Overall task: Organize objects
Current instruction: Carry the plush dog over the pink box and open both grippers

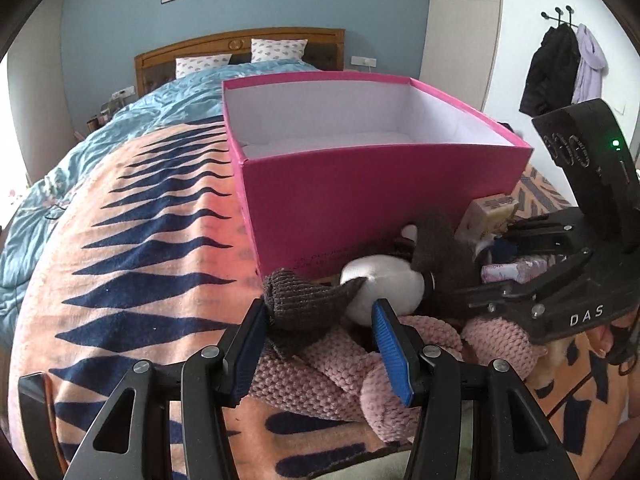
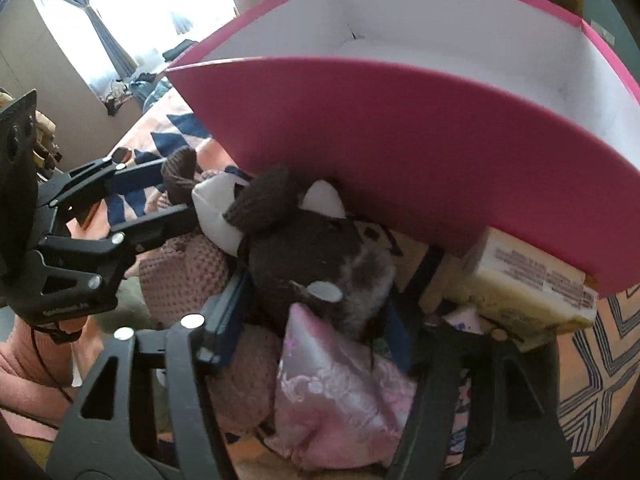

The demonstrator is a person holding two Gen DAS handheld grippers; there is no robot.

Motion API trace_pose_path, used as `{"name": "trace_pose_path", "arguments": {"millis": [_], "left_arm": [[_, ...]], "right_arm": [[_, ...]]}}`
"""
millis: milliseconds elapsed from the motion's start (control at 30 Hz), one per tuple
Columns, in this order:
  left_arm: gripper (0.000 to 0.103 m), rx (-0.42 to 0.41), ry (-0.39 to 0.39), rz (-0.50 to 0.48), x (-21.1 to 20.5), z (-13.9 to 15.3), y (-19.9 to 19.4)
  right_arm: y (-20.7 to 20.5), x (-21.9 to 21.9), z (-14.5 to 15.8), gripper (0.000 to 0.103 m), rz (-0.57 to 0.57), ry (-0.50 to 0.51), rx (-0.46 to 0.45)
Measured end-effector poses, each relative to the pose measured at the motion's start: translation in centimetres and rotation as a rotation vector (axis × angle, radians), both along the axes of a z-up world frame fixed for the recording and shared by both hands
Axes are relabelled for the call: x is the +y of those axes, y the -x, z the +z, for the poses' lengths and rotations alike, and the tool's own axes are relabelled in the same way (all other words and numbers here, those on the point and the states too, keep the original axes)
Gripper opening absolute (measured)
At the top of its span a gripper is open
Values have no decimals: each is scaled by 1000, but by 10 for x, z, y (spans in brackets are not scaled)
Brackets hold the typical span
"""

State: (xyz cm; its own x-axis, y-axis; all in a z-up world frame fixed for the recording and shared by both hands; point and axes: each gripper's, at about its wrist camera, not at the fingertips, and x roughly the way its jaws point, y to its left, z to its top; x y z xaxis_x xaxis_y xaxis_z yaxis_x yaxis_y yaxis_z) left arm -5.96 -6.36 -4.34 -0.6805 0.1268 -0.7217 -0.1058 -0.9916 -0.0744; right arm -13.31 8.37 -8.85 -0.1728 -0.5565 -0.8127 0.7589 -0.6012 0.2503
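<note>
An open pink box (image 1: 380, 184) with a white inside stands on the bed; it also shows in the right wrist view (image 2: 400, 132). A brown and white plush toy (image 1: 384, 284) lies against its near wall, on a pink knitted toy (image 1: 320, 372). My left gripper (image 1: 320, 332) is open, its blue pads either side of the plush's brown knitted limb (image 1: 308, 300). My right gripper (image 2: 316, 312) is open around the plush's dark head (image 2: 316, 256), above a pink satin pouch (image 2: 332, 384). The right gripper shows at the right in the left wrist view (image 1: 520, 256).
A beige carton (image 2: 528, 280) lies wedged under the box's right corner. The orange and navy patterned blanket (image 1: 140, 264) covers the bed, with a blue quilt (image 1: 160, 100) and pillows beyond. Coats hang on the wall at the right (image 1: 560, 68).
</note>
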Motion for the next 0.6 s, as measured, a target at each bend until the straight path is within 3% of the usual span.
{"name": "trace_pose_path", "arguments": {"millis": [100,300,600], "left_arm": [[54,7,-31,-34,2,5,-5],[54,29,-175,-117,0,21,-16],[54,97,-230,-152,2,54,-22]], "right_arm": [[-6,6,12,56,-5,23,58],[-24,11,51,56,0,71,232],[-31,27,85,55,11,172,284]]}}
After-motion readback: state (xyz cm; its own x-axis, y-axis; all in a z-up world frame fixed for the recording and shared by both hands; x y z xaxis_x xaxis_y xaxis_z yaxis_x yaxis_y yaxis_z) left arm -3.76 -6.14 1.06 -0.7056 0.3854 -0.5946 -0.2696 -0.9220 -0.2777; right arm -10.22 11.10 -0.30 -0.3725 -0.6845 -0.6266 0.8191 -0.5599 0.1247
